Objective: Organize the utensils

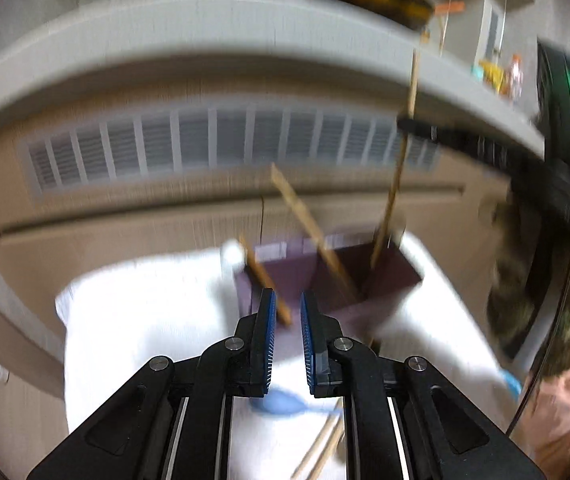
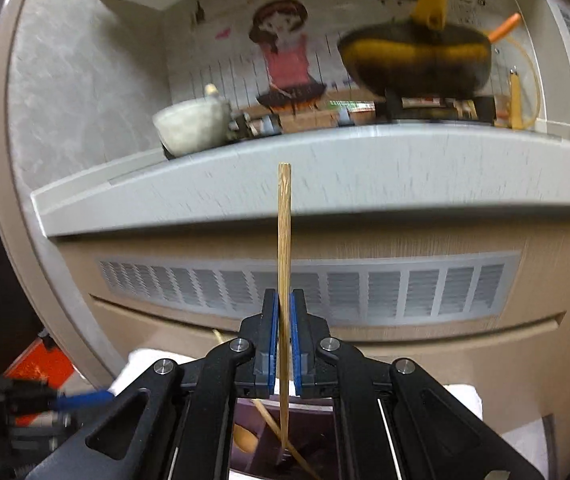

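Note:
A dark purple box [image 1: 325, 276] stands on a white cloth [image 1: 145, 320] and holds wooden utensils: a leaning chopstick [image 1: 313, 228] and a white-ended wooden handle [image 1: 261, 272]. My right gripper [image 1: 405, 124] is shut on an upright wooden chopstick [image 1: 397, 176] whose lower end dips into the box. In the right wrist view that chopstick [image 2: 283, 260] stands between the blue pads of my right gripper [image 2: 283, 308], above the box [image 2: 285, 440], which holds a wooden spoon [image 2: 245, 438]. My left gripper [image 1: 287, 308] is open and empty, just in front of the box.
A blue spoon [image 1: 285, 404] and two wooden chopsticks [image 1: 321, 452] lie on the cloth under my left gripper. A grey counter edge [image 2: 325, 176] runs behind, with a stone mortar [image 2: 189, 124] and a black pan [image 2: 417, 60] on it. A vent grille [image 1: 225, 140] sits below the counter.

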